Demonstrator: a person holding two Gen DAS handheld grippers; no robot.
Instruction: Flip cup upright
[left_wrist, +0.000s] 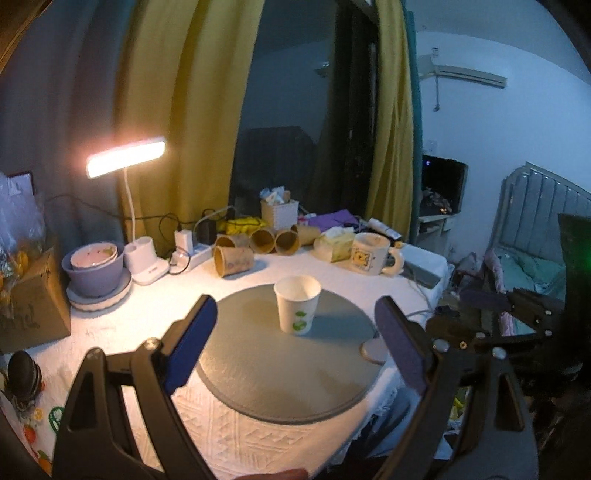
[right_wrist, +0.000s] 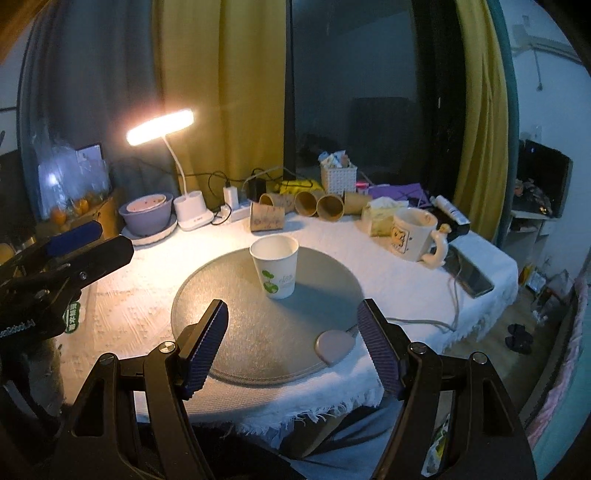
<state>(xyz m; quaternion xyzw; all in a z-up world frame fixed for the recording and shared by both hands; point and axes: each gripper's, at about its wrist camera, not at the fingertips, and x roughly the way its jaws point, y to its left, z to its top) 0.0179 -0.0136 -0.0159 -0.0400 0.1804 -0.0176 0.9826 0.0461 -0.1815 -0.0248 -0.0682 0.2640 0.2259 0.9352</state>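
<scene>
Wide-open empty gripper (right_wrist: 293, 325) before upright cup (right_wrist: 275, 266)

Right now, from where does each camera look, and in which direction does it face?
Left wrist: sits on the left gripper, above the table's near edge, facing the upright paper cup on the grey mat; its open fingers frame the view, with the right gripper at far right.
Right wrist: sits on the right gripper, facing the same cup from slightly more to the right; its open fingers show, with the left gripper at far left.
Shared: cup, mat, lit lamp, mug.
</scene>
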